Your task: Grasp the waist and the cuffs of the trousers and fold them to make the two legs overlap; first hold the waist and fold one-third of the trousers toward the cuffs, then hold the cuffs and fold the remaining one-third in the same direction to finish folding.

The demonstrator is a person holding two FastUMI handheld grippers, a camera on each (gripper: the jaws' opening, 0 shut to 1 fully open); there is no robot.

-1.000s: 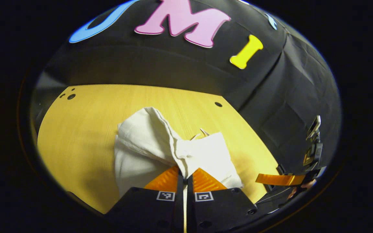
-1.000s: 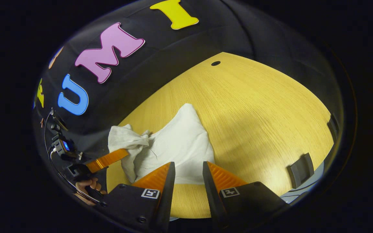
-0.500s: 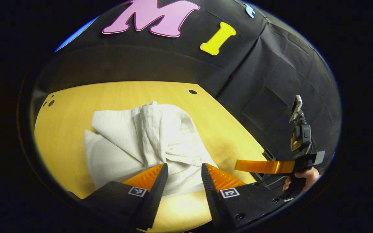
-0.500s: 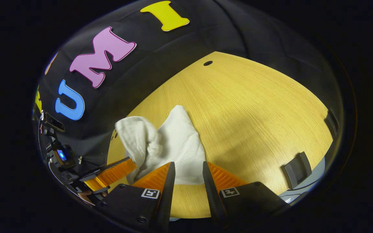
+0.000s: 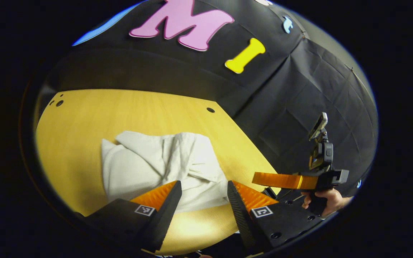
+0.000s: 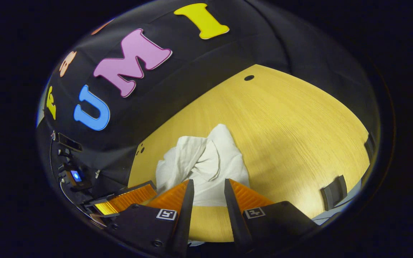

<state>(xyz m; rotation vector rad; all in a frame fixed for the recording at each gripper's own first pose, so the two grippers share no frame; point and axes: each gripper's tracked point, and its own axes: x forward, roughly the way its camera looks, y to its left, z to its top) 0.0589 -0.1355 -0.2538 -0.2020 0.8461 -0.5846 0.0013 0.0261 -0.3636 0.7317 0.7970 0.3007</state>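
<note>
- White trousers [image 5: 163, 166] lie in a loosely folded, rumpled bundle on the wooden worktop [image 5: 84, 122], near its front edge.
- Left tool [image 5: 203, 190]: fingers apart, nothing between them; the near edge of the trousers lies just beyond the fingertips.
- Right tool [image 6: 206, 190]: fingers apart with a narrow gap, nothing clamped; the trousers [image 6: 206, 165] lie directly ahead of the tips.
- In the left gripper view, the right tool [image 5: 281, 180] appears to the right of the trousers, off the worktop edge, held by a hand [image 5: 326, 200].
- In the right gripper view, the left tool [image 6: 127, 198] appears left of the trousers.
</note>
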